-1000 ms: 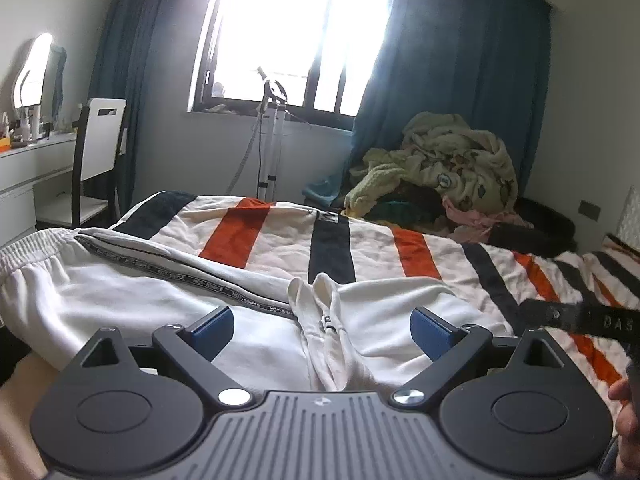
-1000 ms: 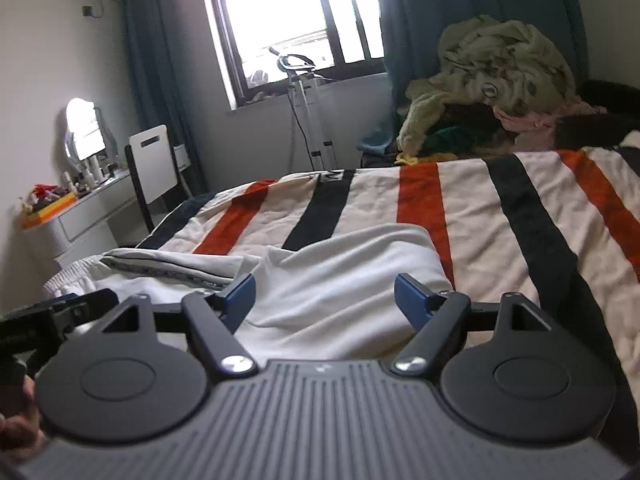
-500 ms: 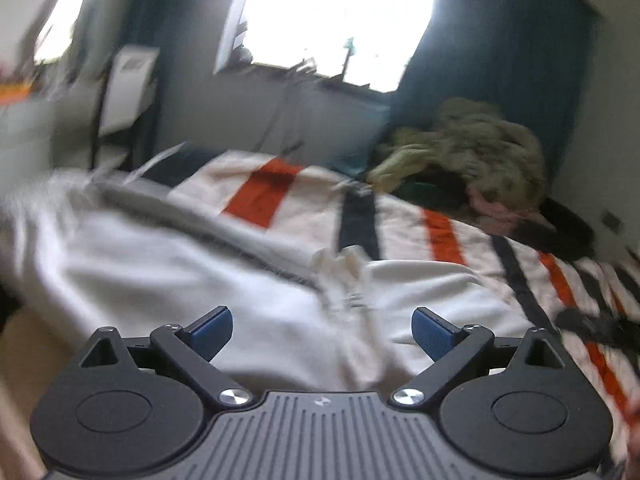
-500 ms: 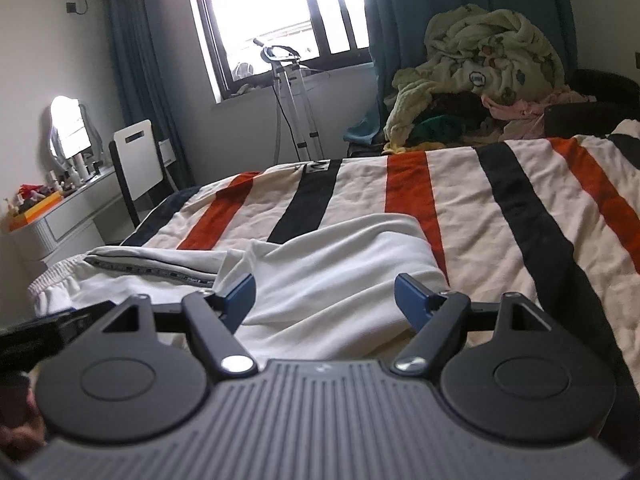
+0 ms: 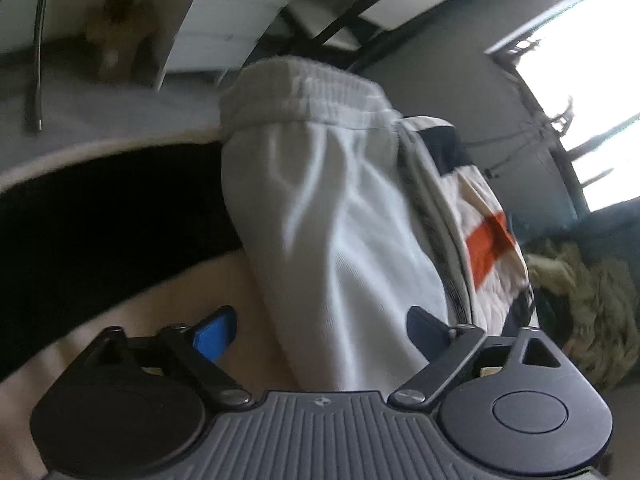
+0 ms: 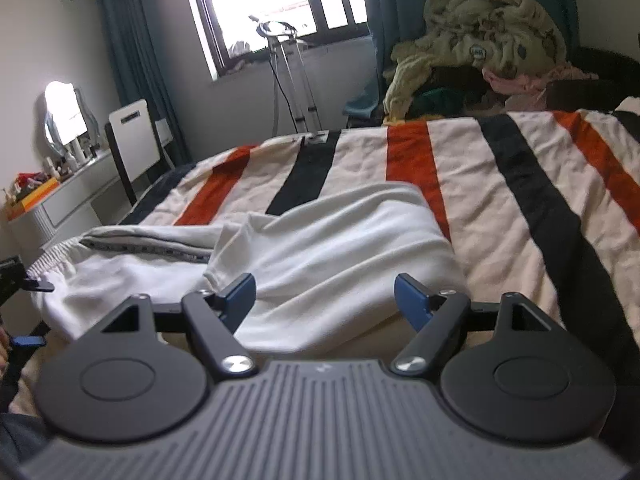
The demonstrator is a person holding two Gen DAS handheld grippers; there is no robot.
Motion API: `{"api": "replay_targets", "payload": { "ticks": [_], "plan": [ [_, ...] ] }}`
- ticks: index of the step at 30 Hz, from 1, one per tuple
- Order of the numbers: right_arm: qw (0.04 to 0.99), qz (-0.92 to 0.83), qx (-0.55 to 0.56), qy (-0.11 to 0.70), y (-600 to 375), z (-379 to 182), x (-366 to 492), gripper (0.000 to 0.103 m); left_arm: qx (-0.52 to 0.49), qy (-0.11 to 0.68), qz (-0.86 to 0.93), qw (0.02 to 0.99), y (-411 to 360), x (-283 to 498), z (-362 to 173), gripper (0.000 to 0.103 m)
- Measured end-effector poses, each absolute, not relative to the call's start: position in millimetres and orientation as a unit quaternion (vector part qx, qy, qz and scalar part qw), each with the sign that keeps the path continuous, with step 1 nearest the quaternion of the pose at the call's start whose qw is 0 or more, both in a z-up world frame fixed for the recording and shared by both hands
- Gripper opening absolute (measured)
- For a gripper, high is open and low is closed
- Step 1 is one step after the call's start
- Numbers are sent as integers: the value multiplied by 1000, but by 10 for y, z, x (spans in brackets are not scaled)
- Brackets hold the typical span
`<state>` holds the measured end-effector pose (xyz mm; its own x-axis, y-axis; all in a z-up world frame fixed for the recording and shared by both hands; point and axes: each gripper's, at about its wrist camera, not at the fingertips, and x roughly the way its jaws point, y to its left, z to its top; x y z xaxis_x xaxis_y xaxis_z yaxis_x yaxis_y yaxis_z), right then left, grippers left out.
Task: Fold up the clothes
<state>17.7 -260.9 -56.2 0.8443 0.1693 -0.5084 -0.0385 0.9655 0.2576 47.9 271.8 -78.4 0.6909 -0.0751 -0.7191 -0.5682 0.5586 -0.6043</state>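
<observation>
White sweatpants [image 6: 320, 248] with a dark patterned side stripe lie folded lengthwise on the striped bedspread [image 6: 500, 184]. Their elastic waistband hangs over the bed's left edge [image 5: 304, 92]. My left gripper [image 5: 320, 332] is open and rolled sideways, its jaws on either side of the pants' near edge below the waistband, not touching. It shows at the far left of the right wrist view [image 6: 24, 308]. My right gripper [image 6: 324, 296] is open just above the folded leg end of the pants, holding nothing.
A heap of blankets and clothes [image 6: 480, 40] sits at the far end of the bed. A white chair [image 6: 134, 140] and dressing table with mirror [image 6: 64, 184] stand left of the bed. A garment steamer stand [image 6: 288, 72] is by the window.
My left gripper swung left and rolled sideways, from facing across the bed to facing the waistband at the bed's edge. My right gripper moved a little closer to the pants' leg end.
</observation>
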Motion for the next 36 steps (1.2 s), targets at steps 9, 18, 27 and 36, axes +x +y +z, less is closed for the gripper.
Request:
{"api": "replay_targets", "payload": {
  "ticks": [9,18,27,36],
  "plan": [
    [945,47,91,310,-2428,-745,475,77,-350,296,240,856,2698,1002,-792,35],
    [955,-13,97,280,-2586,-708,508,77,-212,176,278,920,1975,917,-185,15],
    [951,-50,205,225,-3102,-566,259,77,-87,58,217,970,349,920,689,15],
    [926,-119,313,175,-3784,-592,129,79,-13,17,127,992,-1648,959,265,15]
  ]
}}
